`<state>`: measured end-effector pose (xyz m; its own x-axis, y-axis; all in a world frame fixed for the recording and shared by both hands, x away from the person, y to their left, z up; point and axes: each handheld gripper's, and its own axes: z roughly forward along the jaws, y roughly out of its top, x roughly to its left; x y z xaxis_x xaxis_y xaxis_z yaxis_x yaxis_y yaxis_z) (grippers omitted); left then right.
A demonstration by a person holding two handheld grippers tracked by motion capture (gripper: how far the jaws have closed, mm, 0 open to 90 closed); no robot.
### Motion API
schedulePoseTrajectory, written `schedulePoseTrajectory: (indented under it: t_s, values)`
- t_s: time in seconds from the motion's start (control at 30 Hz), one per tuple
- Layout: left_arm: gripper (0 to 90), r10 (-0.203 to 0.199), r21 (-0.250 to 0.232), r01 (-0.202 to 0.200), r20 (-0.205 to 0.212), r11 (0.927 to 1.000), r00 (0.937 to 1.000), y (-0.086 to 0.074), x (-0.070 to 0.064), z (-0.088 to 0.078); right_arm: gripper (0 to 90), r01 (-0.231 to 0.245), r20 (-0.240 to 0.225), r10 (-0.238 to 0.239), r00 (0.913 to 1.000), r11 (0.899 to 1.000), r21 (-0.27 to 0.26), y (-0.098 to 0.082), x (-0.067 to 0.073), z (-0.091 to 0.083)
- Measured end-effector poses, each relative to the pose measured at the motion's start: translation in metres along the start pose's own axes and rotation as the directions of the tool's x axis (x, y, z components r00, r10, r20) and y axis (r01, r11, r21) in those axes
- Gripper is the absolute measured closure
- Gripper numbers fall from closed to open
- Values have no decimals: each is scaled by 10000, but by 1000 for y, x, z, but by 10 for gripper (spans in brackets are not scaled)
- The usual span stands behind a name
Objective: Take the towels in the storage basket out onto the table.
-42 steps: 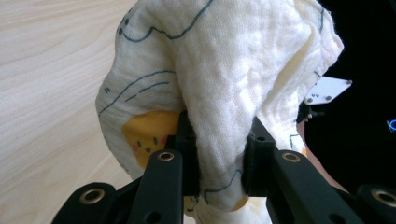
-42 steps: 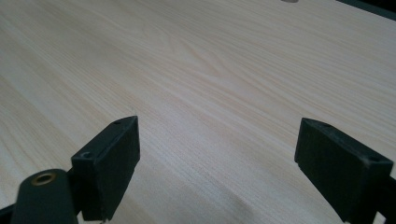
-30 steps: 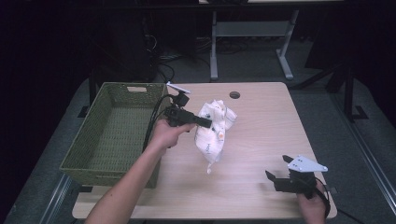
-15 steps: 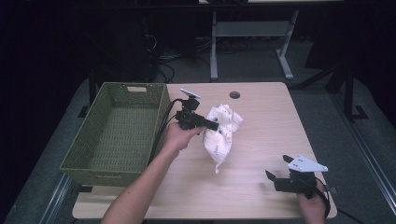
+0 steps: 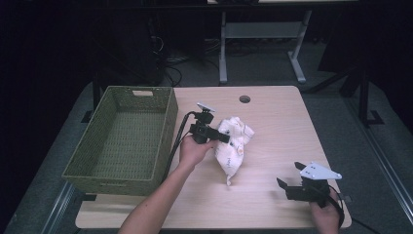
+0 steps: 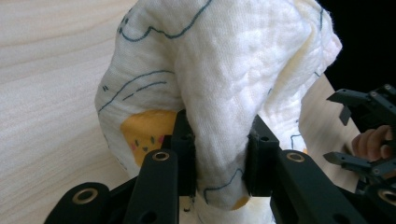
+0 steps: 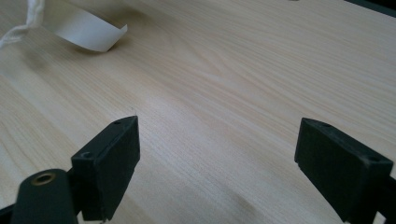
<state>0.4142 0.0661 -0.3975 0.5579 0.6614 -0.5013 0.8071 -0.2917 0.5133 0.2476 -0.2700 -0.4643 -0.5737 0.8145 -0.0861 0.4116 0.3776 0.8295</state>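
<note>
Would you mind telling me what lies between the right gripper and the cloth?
Only bare table: in the high view nothing sits between the right gripper and the cloth, which the left gripper holds.

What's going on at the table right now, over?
Left gripper pinching the white cloth, jaws just easing. Right gripper open, idle. Basket beside, nothing blocking.

One cloth (image 5: pixel 233 146) lies on the one bench (image 5: pixel 272 122). One basket (image 5: pixel 122 141) sits at the bench's left side. Two grippers are in view: the left gripper (image 5: pixel 225 138) and the right gripper (image 5: pixel 287 176). One round hole (image 5: pixel 244 99) marks the benchtop.
</note>
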Motion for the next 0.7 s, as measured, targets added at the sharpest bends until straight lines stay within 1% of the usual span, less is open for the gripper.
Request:
schedulePoseTrajectory:
  t_s: [0.07,0.1,0.17,0.23,0.3,0.37,0.47,0.5,0.7]
  values:
    - [690,-13,-56,12,-101,10000,9999,-2,1,3,137,24,9,-24,10000,10000,-21,0,-1,0]
    - [690,43,9,-42,-93,10000,9999,-3,1,4,137,22,5,-22,10000,10000,-19,0,-1,1]
    - [690,3,-54,-4,-131,10000,9999,-4,2,6,137,21,-8,-21,10000,10000,2,0,0,1]
    - [690,-64,2,64,-20,10000,10000,-5,3,9,137,90,-25,-90,10000,10000,-1,0,0,1]
    - [690,-66,-33,66,-130,10000,9999,-7,5,10,137,46,-35,-45,10000,10000,40,0,1,2]
    - [684,-151,-62,150,-113,9999,9998,-7,7,11,137,94,-40,-94,9999,9999,56,0,1,3]
    - [681,-216,-152,212,-258,9997,9994,-7,10,13,137,61,-26,-61,10000,10000,51,0,0,3]
    - [680,-343,-276,334,-311,9991,9989,-6,10,14,137,73,-23,-72,10000,10000,42,0,0,3]
    - [678,-506,-372,492,-385,9981,9980,-6,11,21,137,49,-45,-49,10000,9999,93,0,1,4]
